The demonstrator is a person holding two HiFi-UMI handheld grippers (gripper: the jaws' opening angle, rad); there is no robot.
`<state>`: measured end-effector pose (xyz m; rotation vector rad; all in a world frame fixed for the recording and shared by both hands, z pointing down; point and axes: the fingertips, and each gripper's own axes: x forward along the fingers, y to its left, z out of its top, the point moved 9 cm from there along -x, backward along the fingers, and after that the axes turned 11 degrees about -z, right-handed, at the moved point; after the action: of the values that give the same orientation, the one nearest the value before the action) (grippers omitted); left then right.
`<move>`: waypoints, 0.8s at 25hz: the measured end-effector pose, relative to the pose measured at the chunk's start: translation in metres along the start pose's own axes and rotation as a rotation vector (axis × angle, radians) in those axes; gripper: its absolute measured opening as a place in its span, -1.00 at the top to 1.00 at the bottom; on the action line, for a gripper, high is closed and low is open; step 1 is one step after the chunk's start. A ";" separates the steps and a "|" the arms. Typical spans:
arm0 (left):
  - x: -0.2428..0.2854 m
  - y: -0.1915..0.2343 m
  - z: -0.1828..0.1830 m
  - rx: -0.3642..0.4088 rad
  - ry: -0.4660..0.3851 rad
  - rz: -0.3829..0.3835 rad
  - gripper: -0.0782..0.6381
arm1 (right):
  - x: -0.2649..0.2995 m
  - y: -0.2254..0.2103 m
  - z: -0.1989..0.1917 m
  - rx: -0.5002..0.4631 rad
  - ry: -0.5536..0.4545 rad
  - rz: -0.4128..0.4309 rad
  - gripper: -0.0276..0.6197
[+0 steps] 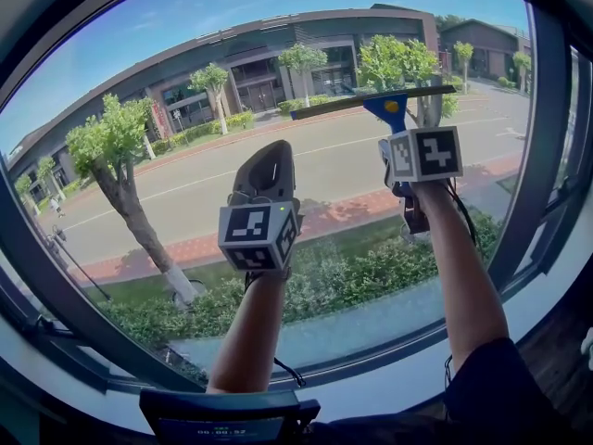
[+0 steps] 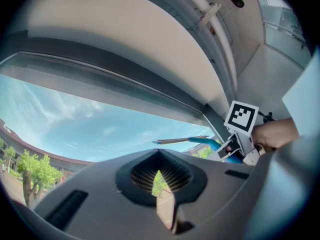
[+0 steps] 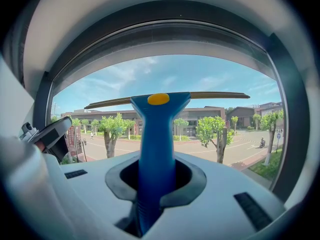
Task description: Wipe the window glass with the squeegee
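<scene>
Right claw (image 1: 400,145), head view: clenched on the blue handle of the squeegee (image 1: 387,108), which is raised at the upper right of the window glass (image 1: 185,184). The blade's long axis runs left to right, with the right end slightly higher, and sits directly above this claw. Its right end lies near the right frame post (image 1: 542,156), so room is short on that side. Open glass extends leftward and down toward the sill (image 1: 371,395). The left claw (image 1: 267,160) points at the glass lower and further left, apart from the squeegee.

Left gripper view: the jaws are drawn together with only a sliver of daylight between them and nothing held. The squeegee shows up and to the right, well apart.

Right gripper view: the handle rises straight from between the jaws, firmly gripped. The blade lies crosswise at its top, below the top frame (image 3: 165,29).

Assessment: only the right claw is placed to make the stroke. A downward pull has the most free room, though the blade's left end would likely pass close beside the left claw.
</scene>
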<state>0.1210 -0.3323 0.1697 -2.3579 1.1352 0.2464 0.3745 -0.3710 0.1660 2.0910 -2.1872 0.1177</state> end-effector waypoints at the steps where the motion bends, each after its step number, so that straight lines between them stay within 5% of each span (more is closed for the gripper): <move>1: -0.001 -0.001 -0.003 -0.005 0.005 0.000 0.78 | 0.000 0.000 -0.004 -0.002 0.002 0.000 0.70; 20: -0.029 -0.022 -0.071 -0.073 0.104 -0.025 0.78 | 0.015 0.001 -0.085 0.012 0.075 0.015 0.72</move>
<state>0.1151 -0.3377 0.2491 -2.4727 1.1619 0.1610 0.3751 -0.3742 0.2518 2.0415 -2.1650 0.2078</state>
